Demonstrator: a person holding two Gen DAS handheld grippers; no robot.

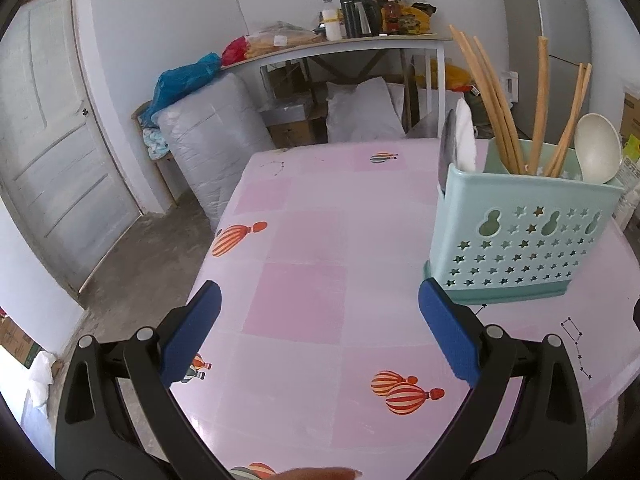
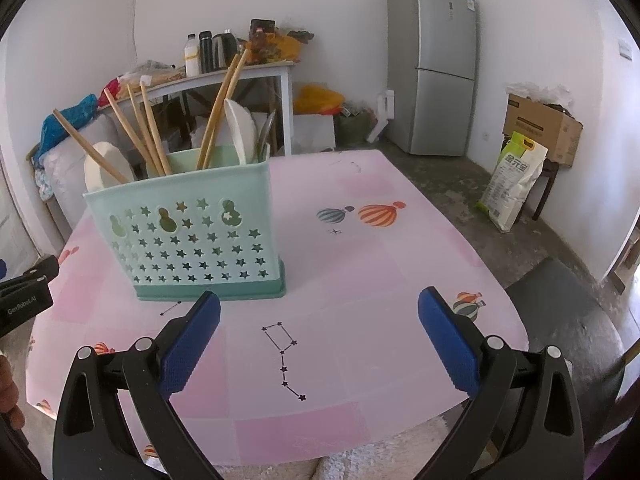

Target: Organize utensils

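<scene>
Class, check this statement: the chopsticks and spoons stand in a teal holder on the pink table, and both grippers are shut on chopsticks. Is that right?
Not quite. The chopsticks and spoons do stand in the teal holder on the pink table, but the left gripper and right gripper are both open and hold nothing, as each wrist view shows.

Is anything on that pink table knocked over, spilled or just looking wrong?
Nothing stands out. The green holder stands upright on the table, with the chopsticks and spoons inside it, leaning at loose angles. No utensil lies on the cloth, and no spill shows.
</scene>
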